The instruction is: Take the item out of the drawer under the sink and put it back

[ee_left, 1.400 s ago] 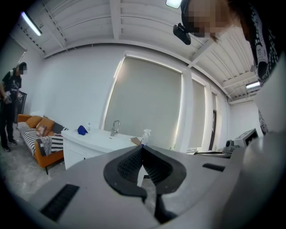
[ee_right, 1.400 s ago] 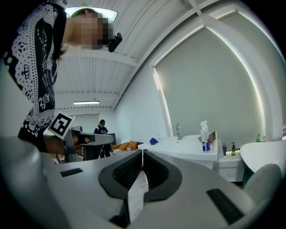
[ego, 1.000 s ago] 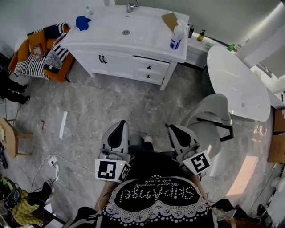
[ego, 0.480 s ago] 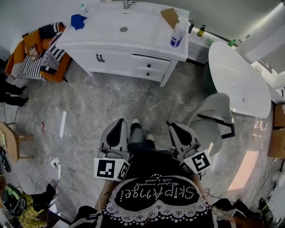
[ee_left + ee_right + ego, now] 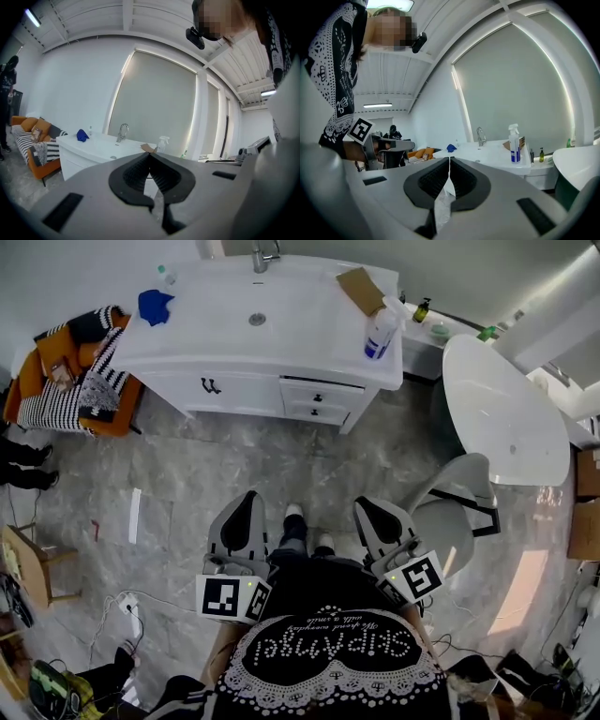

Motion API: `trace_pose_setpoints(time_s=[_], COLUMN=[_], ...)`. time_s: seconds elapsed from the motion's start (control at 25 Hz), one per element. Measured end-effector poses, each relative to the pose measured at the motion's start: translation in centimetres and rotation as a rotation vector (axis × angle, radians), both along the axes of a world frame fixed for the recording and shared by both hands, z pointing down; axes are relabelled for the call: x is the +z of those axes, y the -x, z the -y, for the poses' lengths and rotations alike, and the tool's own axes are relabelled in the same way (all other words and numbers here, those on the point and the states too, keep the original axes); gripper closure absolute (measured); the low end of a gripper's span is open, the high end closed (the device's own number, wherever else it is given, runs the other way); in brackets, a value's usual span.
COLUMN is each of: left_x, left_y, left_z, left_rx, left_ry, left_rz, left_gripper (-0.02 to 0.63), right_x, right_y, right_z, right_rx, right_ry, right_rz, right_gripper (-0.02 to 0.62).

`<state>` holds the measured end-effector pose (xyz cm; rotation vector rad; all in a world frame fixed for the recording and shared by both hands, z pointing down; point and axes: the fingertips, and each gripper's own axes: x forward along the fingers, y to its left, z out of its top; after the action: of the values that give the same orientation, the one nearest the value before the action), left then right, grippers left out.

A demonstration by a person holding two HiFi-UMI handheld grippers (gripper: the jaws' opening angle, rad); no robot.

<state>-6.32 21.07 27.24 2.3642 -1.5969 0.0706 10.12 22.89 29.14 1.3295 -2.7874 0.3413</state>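
We stand well apart from the sink point(image 5: 258, 320). The drawers point(image 5: 328, 401) under it are shut, so the item inside is hidden from us. Our left claw point(image 5: 248, 498) and right claw point(image 5: 368, 507) are both pressed together, with nothing in them. We should walk close first, then spread one claw, pinch a small dark knob point(image 5: 316, 393), and pull straight back slowly.

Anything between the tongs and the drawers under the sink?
Nothing visible. Only floor lies between the left tongs, the right tongs and the closed drawers; the chair stands off to the right.
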Motion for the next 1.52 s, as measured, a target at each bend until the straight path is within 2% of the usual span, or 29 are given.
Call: trace_pose_setpoints(time_s=[0.2,0.32,0.52,1.0,1.28,1.52], left_x=[0.3,-0.1,-0.2,-0.8,-0.5,-0.4], left_y=[1.0,1.4,2.7,3.6,4.5,5.6], left_z=[2.1,3.2,4.3,5.4,5.2,5.6], left_rx=[0.019,0.023,0.051,0.086,0.072,0.043], left_ry=[0.013,0.002,-0.011,-0.031,-0.023,-0.019], left_rz=[-0.014,-0.040,-0.043,-0.052,-0.057,-0.064], left_gripper=[0.603,0.603,0.603,0.603,0.603,0.603], right_x=[0.4,0.3,0.1,-0.2,0.0,-0.4], right_y=[1.4,2.6,4.3,5.0,5.6,6.9], right_z=[1.9,2.7,3.6,4.1,4.2,5.2], right_rx=[0.016,0.029,0.051,0.094,0.081,0.059], right_ry=[0.003,0.024,0.021,-0.011,-0.026,0.005], right_rz=[-0.006,0.019,0.034,0.010,-0.013,0.020], right_gripper=[0.577,0.577,0.577,0.577,0.576,0.575])
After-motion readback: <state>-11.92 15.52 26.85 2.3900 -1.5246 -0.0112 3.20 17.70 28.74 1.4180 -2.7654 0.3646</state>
